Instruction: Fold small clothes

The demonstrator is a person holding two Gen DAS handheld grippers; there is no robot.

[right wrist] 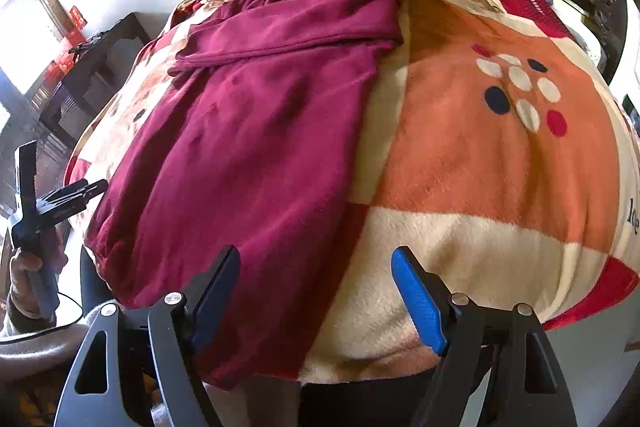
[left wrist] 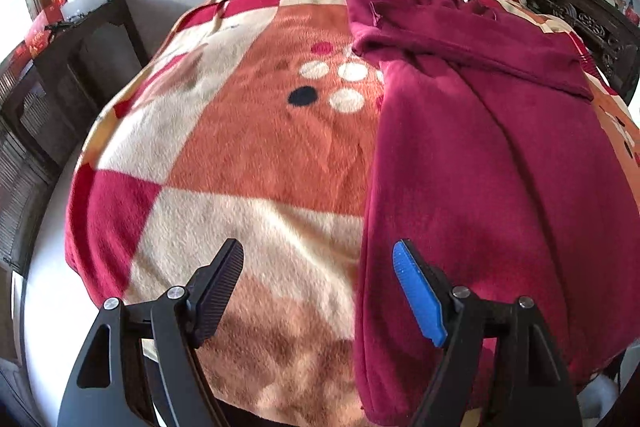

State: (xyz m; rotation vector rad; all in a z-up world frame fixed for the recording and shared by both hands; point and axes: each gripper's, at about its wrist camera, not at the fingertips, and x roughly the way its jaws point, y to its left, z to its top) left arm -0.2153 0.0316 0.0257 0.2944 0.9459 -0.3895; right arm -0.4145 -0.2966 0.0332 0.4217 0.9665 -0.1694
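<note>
the maroon garment (left wrist: 480,147) lies partly folded on the bed (left wrist: 248,155), lower half left; both tongs (left wrist: 320,291) (right wrist: 316,291) wide and empty.

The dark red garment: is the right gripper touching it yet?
Cannot tell. In the right wrist view the open right gripper overlaps the garment's near edge; neither contact nor gap shows.

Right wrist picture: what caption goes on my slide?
Open right gripper above a dark red garment lying on a patchwork blanket.
</note>
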